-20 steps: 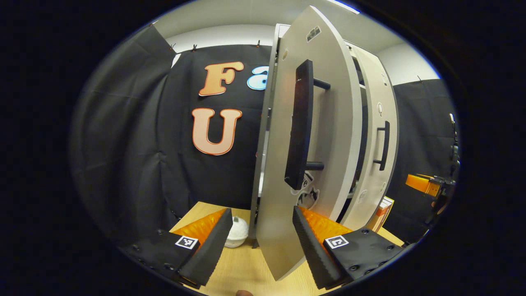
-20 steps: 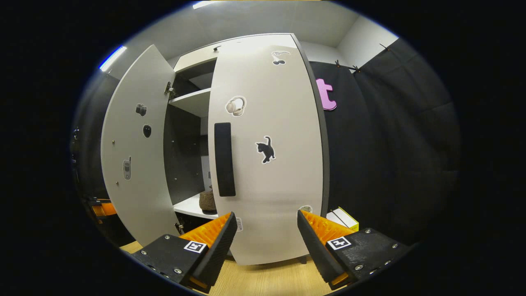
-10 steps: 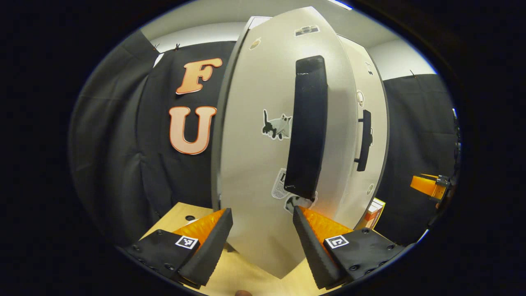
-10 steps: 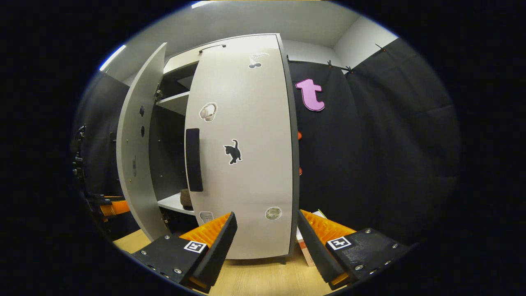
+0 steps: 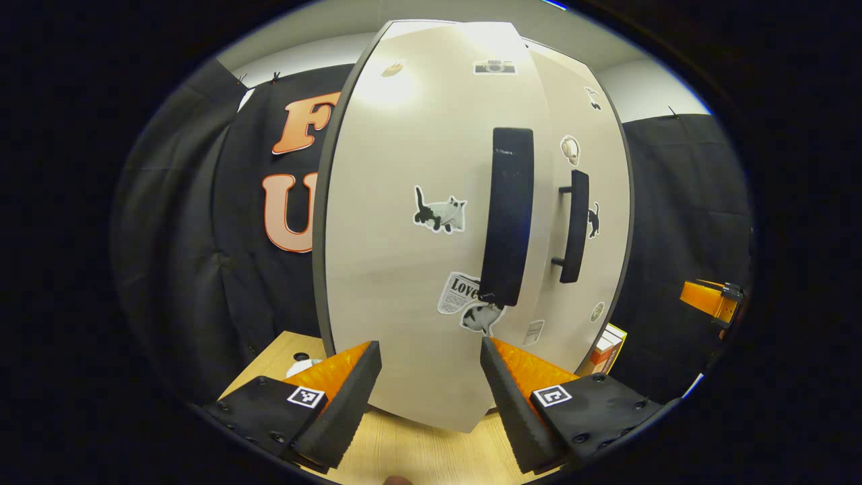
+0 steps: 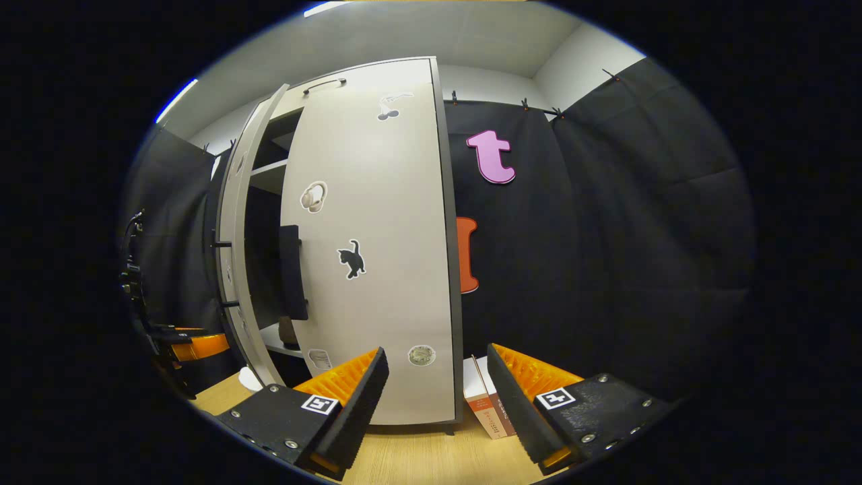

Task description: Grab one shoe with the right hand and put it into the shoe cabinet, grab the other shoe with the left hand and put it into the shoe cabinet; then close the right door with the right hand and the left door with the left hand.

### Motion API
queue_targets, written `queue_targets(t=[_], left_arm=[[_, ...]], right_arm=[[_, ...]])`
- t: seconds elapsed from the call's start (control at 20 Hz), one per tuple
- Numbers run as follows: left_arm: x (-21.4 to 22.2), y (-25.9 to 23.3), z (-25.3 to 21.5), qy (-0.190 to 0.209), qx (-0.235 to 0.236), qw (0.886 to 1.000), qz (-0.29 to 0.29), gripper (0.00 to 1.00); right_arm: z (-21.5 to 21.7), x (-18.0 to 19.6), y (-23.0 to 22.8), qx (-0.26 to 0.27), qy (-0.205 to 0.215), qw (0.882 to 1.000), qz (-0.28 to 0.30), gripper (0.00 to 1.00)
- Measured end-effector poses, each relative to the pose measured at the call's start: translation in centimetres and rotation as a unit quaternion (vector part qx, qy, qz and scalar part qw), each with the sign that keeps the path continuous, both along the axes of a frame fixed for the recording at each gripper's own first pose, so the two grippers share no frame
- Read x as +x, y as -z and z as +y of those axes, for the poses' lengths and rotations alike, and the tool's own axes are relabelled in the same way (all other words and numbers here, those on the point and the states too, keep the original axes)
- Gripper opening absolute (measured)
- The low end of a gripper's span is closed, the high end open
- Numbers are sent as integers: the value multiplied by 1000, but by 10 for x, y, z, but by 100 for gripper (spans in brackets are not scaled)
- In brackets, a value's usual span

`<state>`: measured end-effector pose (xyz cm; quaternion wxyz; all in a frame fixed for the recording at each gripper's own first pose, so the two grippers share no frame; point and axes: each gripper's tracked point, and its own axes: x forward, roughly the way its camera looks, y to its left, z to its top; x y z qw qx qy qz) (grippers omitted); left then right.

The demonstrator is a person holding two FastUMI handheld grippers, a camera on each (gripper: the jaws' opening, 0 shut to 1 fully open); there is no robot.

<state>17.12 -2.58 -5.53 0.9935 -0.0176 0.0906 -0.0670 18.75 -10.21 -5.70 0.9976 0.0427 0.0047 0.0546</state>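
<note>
In the left gripper view, the left gripper [image 5: 429, 397] is spread wide and empty, its fingers just in front of the left door [image 5: 404, 256] of the shoe cabinet [image 5: 579, 101]; contact can't be made out. The pale door carries a tall black handle [image 5: 506, 215], a cat sticker [image 5: 440, 211] and a newspaper sticker [image 5: 459, 294] reading "Love".

In the right gripper view, the right gripper [image 6: 436, 397] is also wide open, holding nothing. The right door [image 6: 384, 269] looks shut, with a black cat sticker [image 6: 351, 259]. The left door [image 6: 236, 242] stands slightly ajar. A small box [image 6: 486, 404] sits on the table [image 6: 431, 458] beside the cabinet.
</note>
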Motion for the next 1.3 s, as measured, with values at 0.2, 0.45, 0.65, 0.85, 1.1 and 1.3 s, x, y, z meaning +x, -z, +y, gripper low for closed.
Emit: queue_targets(t=[0.2,0.45,0.65,0.85,1.1,1.3], left_arm=[[-15,-39,21,-17,1,1000,-25,99],[-36,-91,49,-42,6,998,-51,97],[-52,-131,65,-49,-5,996,-80,97],[-64,-158,80,-57,-12,994,-91,96],[-77,-180,104,-62,-18,993,-96,96],[-92,-204,122,-68,-19,992,-107,96]], right_arm=[[2,-2,-17,-6,-6,1000,-4,91],[8,-5,-39,-14,-13,1000,-4,91],[12,-12,-67,-18,-15,1000,-11,91],[14,-21,-98,-17,-18,999,-21,91],[12,-35,-123,-10,-18,999,-26,91],[6,-46,-140,-12,-13,999,-31,91]])
